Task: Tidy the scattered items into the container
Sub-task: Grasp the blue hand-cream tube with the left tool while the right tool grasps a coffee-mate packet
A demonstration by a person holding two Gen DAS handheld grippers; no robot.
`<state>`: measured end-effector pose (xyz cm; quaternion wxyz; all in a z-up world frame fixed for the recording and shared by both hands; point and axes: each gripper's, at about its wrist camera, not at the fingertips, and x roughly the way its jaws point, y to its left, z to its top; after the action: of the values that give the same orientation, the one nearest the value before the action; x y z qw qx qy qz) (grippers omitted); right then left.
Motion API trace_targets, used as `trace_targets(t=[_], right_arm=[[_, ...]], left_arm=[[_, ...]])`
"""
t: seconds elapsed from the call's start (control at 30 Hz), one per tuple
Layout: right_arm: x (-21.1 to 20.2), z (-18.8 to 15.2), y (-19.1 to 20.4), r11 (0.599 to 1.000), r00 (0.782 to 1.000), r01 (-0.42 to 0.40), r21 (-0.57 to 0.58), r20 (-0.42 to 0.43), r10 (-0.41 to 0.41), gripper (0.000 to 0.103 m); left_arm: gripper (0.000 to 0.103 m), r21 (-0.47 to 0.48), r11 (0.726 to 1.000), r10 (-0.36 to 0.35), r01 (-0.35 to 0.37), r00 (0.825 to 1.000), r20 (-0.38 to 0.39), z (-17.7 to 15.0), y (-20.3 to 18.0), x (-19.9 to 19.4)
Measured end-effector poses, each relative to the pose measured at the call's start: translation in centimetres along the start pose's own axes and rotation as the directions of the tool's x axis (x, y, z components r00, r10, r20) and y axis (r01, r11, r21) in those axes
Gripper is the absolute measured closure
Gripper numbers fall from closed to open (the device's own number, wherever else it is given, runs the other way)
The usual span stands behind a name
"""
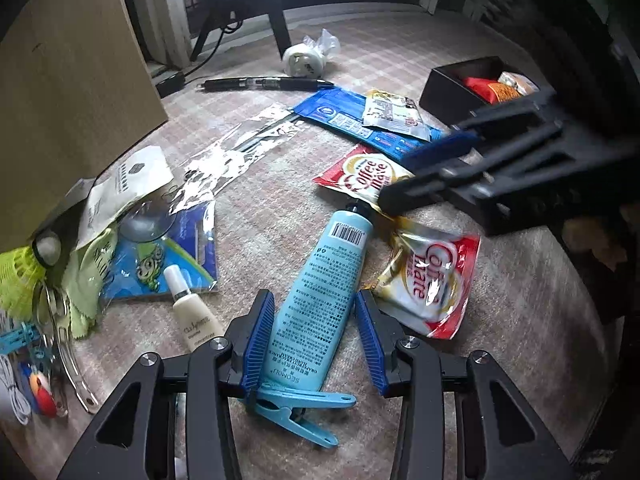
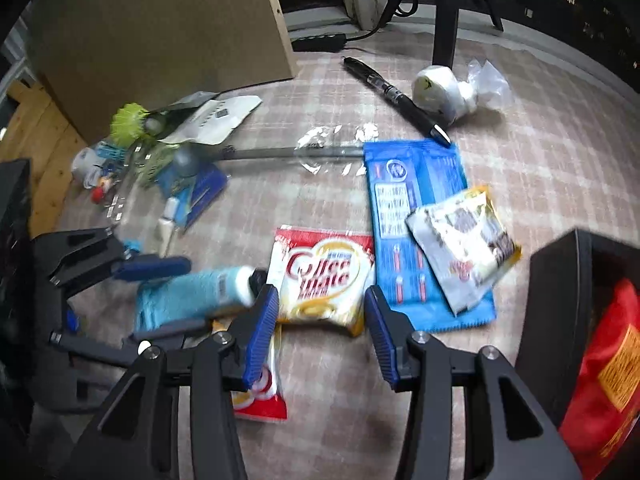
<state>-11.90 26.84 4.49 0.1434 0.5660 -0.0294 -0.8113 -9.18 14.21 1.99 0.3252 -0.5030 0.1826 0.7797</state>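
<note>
A light blue tube [image 1: 325, 286] lies on the checked cloth between the open fingers of my left gripper [image 1: 316, 312]; the pads stand on either side of it without squeezing. A blue clip [image 1: 296, 412] lies under the tube's end. My right gripper [image 2: 320, 312] is open and hovers over a Coffee Mate sachet [image 2: 320, 280], seen also in the left wrist view [image 1: 364, 178]. A second Coffee Mate sachet [image 1: 430, 284] lies right of the tube. The black container [image 1: 452, 82] sits at the far right, holding red and orange packets [image 2: 604, 376].
A blue packet [image 2: 416, 216] with a white-and-yellow sachet [image 2: 464, 248] on it lies ahead. A black pen [image 2: 396, 98], a white wrapped roll [image 2: 440, 88], clear wrapping [image 1: 236, 152], a small cream bottle [image 1: 192, 316] and a pile of small items [image 1: 60, 280] lie around. A cardboard box [image 2: 160, 36] stands at the left.
</note>
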Motion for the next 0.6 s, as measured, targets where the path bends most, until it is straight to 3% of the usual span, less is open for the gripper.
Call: trace_targets(t=[0.2,0.27,0.37,0.47,0.57,0.6], right_arm=[[1.1,1.3,1.6,0.993,0.999,0.043,-0.107,-0.015,-0.045,0.038],[1.5,1.7,2.2,0.988,0.998,0.061,-0.143,-0.017,-0.064,0.035],[2.1,1.5,3.8,0.961,0.991,0.121,-0.250,-0.020,-0.130,0.035],[2.1,1.7,3.8,0.958,0.992,0.114,-0.263,-0.029,-0.126,0.037],[1.8,1.9,3.4,0.960,0.993,0.104,-0.260,-0.035,-0.117,0.048],[1.6,1.9,3.1,0.964,0.994,0.097,-0.249,-0.029,-0.108,0.058]], left_arm=[[0.065,0.010,1.000,0.002,-0.002,1.000,0.002,-0.3,-0.2,-0.2],[0.070,0.001,1.000,-0.001,0.001,1.000,0.002,-0.5,-0.1,-0.4],[0.068,-0.005,1.000,0.009,-0.009,1.000,0.008,-0.8,0.0,-0.5],[0.067,-0.011,1.000,0.015,-0.015,1.000,0.020,-0.6,0.1,-0.3],[0.073,-0.018,0.999,0.029,-0.029,0.999,0.027,-0.5,0.0,-0.2],[0.073,-0.025,0.999,0.031,-0.030,0.999,0.030,-0.5,0.1,-0.2]])
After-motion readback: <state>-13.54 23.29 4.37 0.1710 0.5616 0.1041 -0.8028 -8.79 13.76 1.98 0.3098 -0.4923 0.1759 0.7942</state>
